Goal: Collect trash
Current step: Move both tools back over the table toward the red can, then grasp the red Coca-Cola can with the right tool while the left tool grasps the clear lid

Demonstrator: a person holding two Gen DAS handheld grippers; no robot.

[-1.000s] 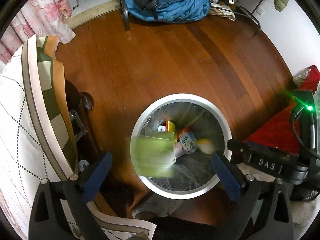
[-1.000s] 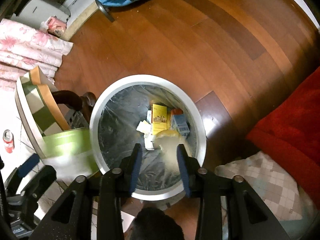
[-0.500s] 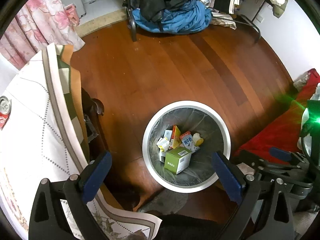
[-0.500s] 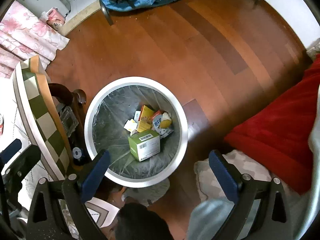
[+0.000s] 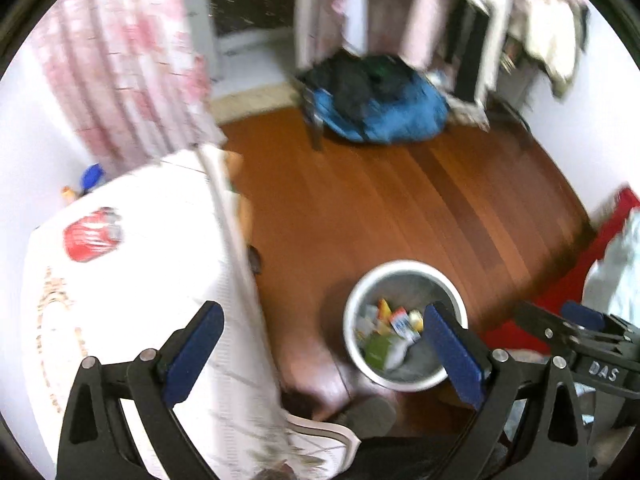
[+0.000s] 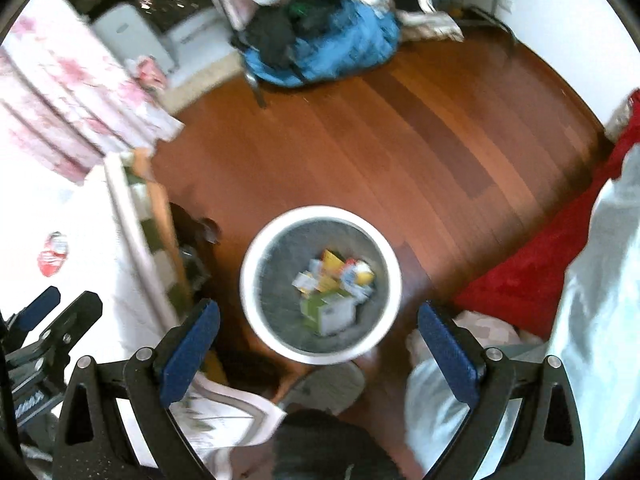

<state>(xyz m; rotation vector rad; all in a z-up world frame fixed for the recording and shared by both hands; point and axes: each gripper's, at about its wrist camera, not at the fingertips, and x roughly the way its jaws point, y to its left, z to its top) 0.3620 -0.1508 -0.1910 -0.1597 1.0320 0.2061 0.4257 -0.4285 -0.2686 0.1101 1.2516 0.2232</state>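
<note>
A white round trash bin (image 5: 356, 300) (image 6: 256, 240) stands on the wooden floor below both grippers. It holds a green box (image 5: 378, 350) (image 6: 320, 310) and several small cartons. My left gripper (image 5: 324, 348) is open and empty, high above the table edge and the bin. My right gripper (image 6: 318, 344) is open and empty, high above the bin. A crushed red can (image 5: 90, 234) (image 6: 52, 254) lies on the white tablecloth at the left. Both views are blurred by motion.
A table with a white patterned cloth (image 5: 140, 280) fills the left. A blue and black pile of bags (image 5: 376, 108) lies at the far side of the floor. A red blanket (image 6: 532, 264) lies at the right. Floral curtains (image 5: 120, 60) hang at back left.
The green box and a yellow piece dropped from the grippers into the bin. Both grippers opened, then rose and tilted up, so the bin looks smaller and the table with the can has come into view.
</note>
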